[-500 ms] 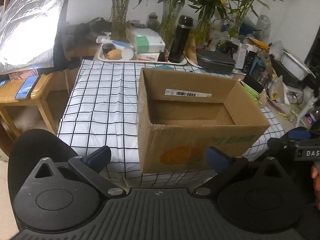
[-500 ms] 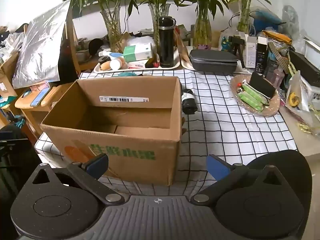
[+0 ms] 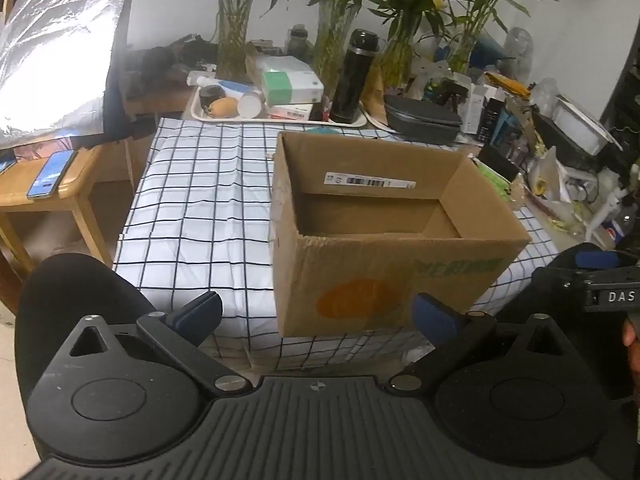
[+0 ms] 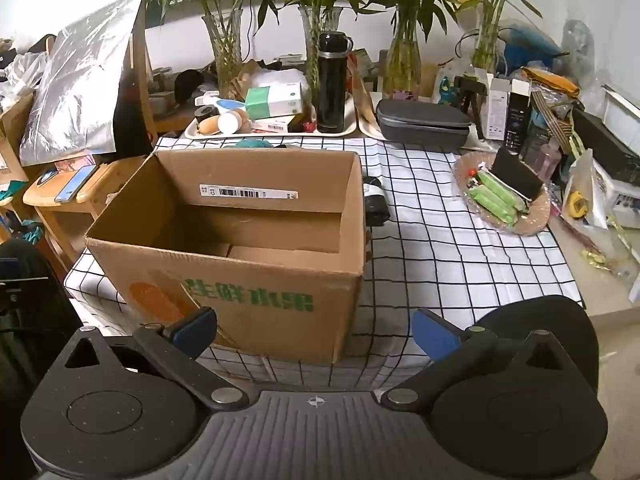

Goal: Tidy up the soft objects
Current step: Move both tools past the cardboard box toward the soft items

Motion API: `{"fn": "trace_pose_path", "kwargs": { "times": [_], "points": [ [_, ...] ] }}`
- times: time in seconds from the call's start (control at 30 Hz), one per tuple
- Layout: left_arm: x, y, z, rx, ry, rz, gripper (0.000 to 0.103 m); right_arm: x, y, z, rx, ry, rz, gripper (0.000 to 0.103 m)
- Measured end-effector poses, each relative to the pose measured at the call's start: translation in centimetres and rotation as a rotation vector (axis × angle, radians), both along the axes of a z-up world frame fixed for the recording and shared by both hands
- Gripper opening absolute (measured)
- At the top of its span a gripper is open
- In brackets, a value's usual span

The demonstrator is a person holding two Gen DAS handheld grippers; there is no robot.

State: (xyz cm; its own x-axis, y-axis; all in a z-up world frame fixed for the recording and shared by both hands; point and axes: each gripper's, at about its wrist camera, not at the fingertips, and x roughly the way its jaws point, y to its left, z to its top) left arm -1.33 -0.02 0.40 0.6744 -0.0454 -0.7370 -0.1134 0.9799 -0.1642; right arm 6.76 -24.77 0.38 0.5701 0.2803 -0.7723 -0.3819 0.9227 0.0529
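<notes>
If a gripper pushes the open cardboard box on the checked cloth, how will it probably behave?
The cardboard box looks empty, so it is probably light and should slide rather than resist. Its walls are tall and open-topped, so a high push might flex them or tip it. The checked tablecloth may wrinkle and drag beneath it.

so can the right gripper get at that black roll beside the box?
Probably yes: the black roll lies on open cloth right of the box, and the right gripper is open and empty.

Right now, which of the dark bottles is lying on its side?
The small black bottle on the checked cloth, just right of the cardboard box, lies flat. The tall black flask stands upright on the white tray.
</notes>
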Motion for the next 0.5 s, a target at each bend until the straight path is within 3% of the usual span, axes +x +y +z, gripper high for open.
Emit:
{"fn": "trace_pose_path", "kwargs": {
  "times": [0.5],
  "points": [
    [-0.39, 0.33, 0.29, -0.025, -0.026, -0.025, 0.103, -0.43, -0.64, 0.45, -0.019, -0.005, -0.024, 0.103]
  ]
}}
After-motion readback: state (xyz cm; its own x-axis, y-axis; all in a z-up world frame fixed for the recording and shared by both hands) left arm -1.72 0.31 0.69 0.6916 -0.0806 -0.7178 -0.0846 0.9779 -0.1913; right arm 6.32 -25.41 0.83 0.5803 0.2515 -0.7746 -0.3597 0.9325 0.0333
